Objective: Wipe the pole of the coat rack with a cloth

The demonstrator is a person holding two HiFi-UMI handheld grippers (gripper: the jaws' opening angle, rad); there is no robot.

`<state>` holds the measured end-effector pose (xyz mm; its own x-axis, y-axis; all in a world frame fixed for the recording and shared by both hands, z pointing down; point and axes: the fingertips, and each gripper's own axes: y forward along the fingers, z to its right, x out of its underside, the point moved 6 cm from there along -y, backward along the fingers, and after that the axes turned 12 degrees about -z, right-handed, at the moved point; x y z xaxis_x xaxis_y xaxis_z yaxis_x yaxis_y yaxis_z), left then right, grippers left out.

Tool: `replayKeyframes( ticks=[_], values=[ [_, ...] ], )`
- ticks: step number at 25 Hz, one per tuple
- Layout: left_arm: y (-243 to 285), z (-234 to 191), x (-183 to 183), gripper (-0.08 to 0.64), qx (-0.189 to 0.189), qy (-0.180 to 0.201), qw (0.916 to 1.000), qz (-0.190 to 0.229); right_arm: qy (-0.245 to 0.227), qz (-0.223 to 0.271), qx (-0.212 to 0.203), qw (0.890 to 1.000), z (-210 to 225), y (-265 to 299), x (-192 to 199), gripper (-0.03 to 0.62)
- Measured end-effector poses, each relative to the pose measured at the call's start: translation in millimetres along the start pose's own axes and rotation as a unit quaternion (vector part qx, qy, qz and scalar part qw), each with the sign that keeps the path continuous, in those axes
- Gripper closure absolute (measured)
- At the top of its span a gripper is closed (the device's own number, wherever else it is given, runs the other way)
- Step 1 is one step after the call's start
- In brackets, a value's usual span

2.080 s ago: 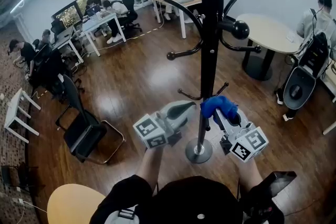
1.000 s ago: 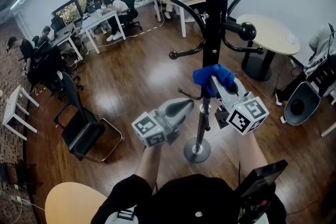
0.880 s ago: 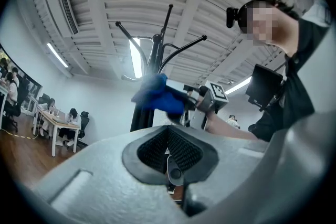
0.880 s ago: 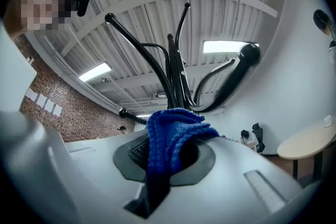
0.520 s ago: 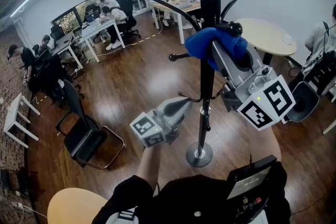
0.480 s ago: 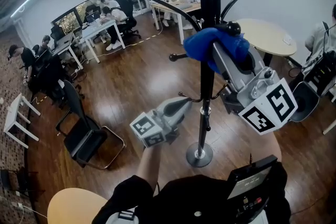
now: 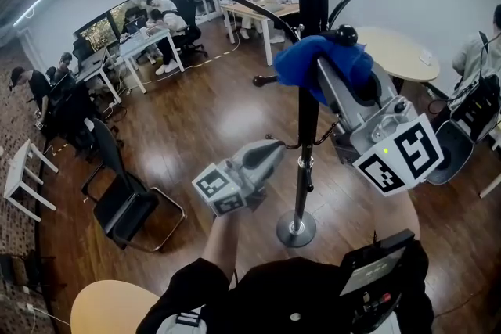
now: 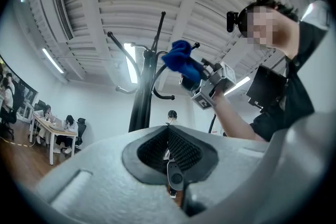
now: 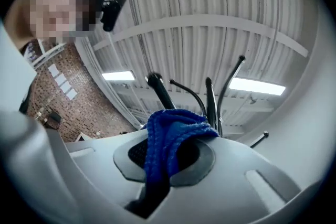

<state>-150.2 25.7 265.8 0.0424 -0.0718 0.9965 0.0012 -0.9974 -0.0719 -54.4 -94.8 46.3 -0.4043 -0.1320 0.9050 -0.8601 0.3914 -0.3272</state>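
The black coat rack pole [image 7: 308, 121] rises from its round base [image 7: 296, 229] in the middle of the head view. My right gripper [image 7: 319, 68] is shut on a blue cloth [image 7: 322, 62] and holds it against the pole's upper part, among the curved hooks. In the right gripper view the cloth [image 9: 168, 139] bulges out between the jaws of the right gripper [image 9: 173, 145], with the rack's hooks [image 9: 210, 97] just behind. My left gripper [image 7: 274, 152] is lower, left of the pole and apart from it, shut with nothing in it. The left gripper view shows the pole [image 8: 140, 107] and the cloth [image 8: 178, 57].
A round table [image 7: 395, 51] stands behind the rack to the right, with a seated person [image 7: 477, 59] at the far right. A black chair [image 7: 125, 199] is on the wooden floor to the left. Desks with several people line the back left. A round yellow table [image 7: 109, 305] is near my left.
My right gripper has carried the blue cloth up the pole from near the low hooks to the upper hooks; in the last half second it barely moved. The left gripper stayed put.
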Motion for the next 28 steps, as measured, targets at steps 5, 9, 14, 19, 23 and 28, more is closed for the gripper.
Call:
replayKeyframes(
  ticks=[5,9,14,19,23,28],
  values=[
    [-1,-2,4,0.558,0.002,-0.004,1.0,-0.004,0.078,-0.108,0.057,0.989,42,18,95,0.557],
    [-2,-7,12,0.558,-0.004,-0.02,0.9997,-0.014,0.11,-0.159,0.053,0.98,31,1,163,0.557],
    [2,-8,17,0.558,-0.003,-0.03,0.9992,-0.026,0.152,-0.256,0.039,0.954,5,-29,247,0.557],
    [5,-11,22,0.558,-0.002,-0.034,0.999,-0.03,0.182,-0.394,0.008,0.901,-23,-54,336,0.557],
    [8,-9,24,0.558,0.004,-0.035,0.9989,-0.032,0.269,-0.438,-0.033,0.857,-35,-74,366,0.557],
    [11,-7,27,0.558,0.005,-0.037,0.9987,-0.034,0.301,-0.418,-0.15,0.844,-61,-92,332,0.557]
  ],
)
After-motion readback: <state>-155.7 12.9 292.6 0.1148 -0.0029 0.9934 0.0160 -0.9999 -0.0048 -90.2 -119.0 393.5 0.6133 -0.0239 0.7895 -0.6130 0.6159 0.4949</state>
